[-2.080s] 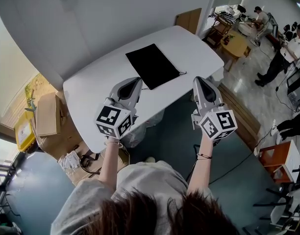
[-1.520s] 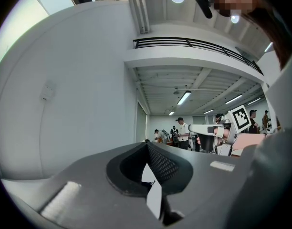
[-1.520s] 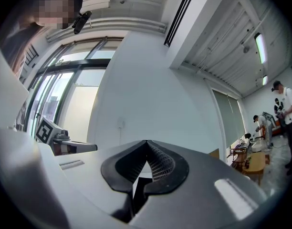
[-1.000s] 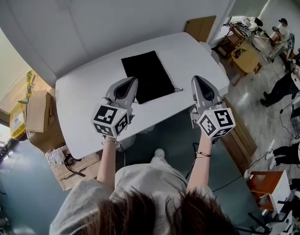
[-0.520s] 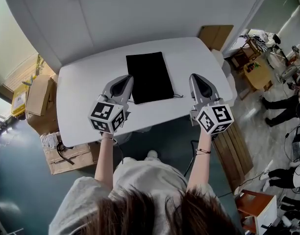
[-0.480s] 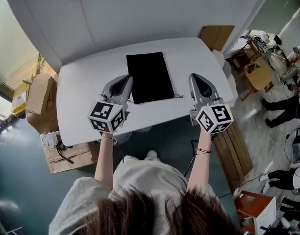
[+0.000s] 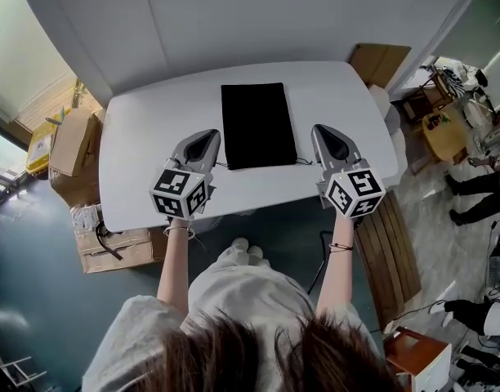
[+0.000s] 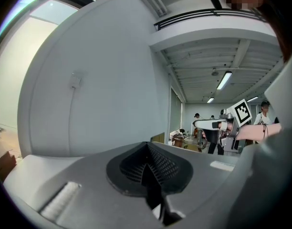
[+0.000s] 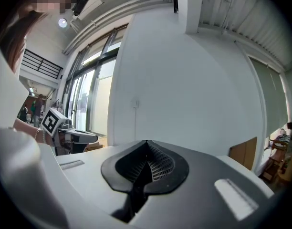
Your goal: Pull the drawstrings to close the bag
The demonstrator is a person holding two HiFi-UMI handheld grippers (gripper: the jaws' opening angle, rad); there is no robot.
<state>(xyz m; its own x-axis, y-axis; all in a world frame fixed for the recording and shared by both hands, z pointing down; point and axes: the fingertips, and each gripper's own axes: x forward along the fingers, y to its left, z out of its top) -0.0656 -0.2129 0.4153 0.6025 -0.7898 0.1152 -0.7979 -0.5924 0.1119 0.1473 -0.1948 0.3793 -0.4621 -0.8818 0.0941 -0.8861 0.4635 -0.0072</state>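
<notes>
1. Black bag lies flat on the white table, about mid-table, long side running away from the person
2. Drawstrings are thin cords sticking out at the bag's near corners, slack on the tabletop
3. Left gripper is closed, jaws together, nothing between them; it is held over the table's near part, just left of the bag's near end
4. Right gripper is closed and empty too, just right of the bag's near end
5. Neither gripper touches the bag or the cords
6. Both gripper views look at the wall, not at the table
7. Cardboard boxes on the floor left of the table
</notes>
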